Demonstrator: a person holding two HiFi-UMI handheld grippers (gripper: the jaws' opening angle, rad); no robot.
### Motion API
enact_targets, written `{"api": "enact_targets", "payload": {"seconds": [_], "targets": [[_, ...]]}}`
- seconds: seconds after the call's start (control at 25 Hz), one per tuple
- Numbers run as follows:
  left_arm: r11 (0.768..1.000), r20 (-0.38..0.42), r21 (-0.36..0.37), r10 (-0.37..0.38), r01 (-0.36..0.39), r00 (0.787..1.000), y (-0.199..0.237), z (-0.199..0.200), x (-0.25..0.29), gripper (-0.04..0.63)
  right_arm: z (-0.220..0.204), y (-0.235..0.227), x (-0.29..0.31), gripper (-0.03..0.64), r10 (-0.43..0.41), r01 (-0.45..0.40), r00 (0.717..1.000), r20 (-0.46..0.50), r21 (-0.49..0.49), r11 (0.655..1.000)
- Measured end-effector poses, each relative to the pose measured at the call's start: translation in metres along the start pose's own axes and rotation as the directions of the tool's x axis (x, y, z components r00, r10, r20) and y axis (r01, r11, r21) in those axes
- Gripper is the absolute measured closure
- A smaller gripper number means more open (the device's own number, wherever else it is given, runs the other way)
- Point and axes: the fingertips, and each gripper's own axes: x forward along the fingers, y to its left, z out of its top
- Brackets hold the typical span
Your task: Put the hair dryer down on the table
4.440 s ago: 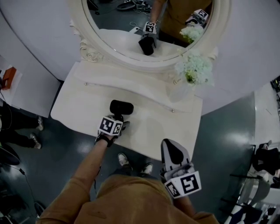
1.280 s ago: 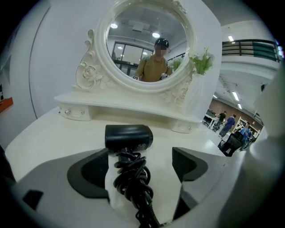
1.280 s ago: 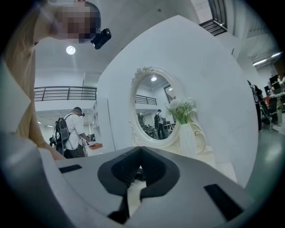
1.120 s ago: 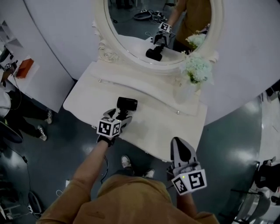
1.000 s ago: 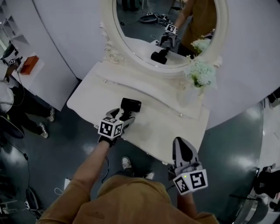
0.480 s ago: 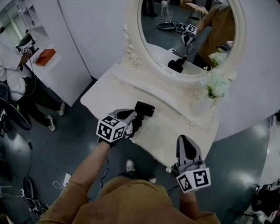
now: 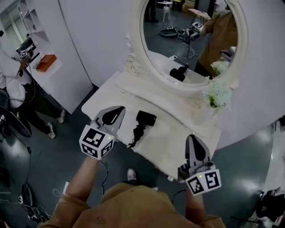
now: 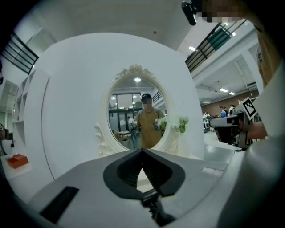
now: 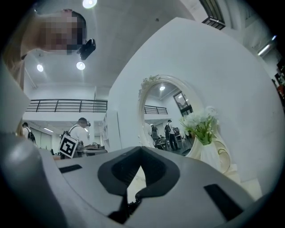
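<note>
Curved white wall (image 7: pixel 102 35) behind a cream surface (image 7: pixel 176 141), ornate oval mirror (image 7: pixel 187 40) above, white flowers (image 7: pixel 217 92) at right. Dark glossy floor (image 7: pixel 58 153) below, white shelves (image 7: pixel 27 13) at left, round ceiling lights (image 9: pixel 80 66) overhead.

Your head view is dim and underexposed: the white counter (image 7: pixel 173 142) reads grey, the floor (image 7: pixel 249 173) is dark with soft glare patches, and the edges bow. Your two tool views are brighter, lit from above by ceiling lamps (image 9: pixel 80 66), with strong fisheye and black vignetted corners. Left tool (image 8: pixel 142 152) and right tool (image 9: pixel 141 149) look soft up close; the background is sharper.
</note>
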Motion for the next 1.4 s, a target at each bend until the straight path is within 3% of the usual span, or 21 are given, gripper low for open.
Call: {"api": "enact_targets", "payload": {"seconds": [0.2, 0.68, 0.92, 1.2, 1.4], "targets": [[0.996, 0.108, 0.061, 0.055, -0.062, 0.993, 0.017, 0.043, -0.027, 0.592, 0.02, 0.003, 0.005, 0.615, 0.028, -0.028, 0.999, 0.03, -0.013, 1.0], [0.988, 0.328, 0.011, 0.142, -0.154, 0.934, 0.038, 0.12, -0.096, 0.591, 0.067, 0.006, 0.009, 0.617, 0.034, -0.02, 0.996, 0.083, -0.157, 0.987], [0.983, 0.348, -0.031, 0.18, -0.18, 0.92, 0.041, 0.115, -0.122, 0.592, 0.076, -0.003, -0.002, 0.615, -0.028, 0.045, 0.996, 0.083, -0.209, 0.977], [0.974, 0.324, -0.079, 0.228, -0.213, 0.918, 0.045, 0.085, -0.137, 0.592, 0.063, -0.014, -0.015, 0.615, -0.096, 0.104, 0.994, 0.05, -0.204, 0.973], [0.953, 0.324, -0.142, 0.3, -0.268, 0.897, 0.051, 0.068, -0.152, 0.592, 0.056, -0.02, -0.023, 0.615, -0.121, 0.126, 0.992, 0.038, -0.184, 0.975]]}}
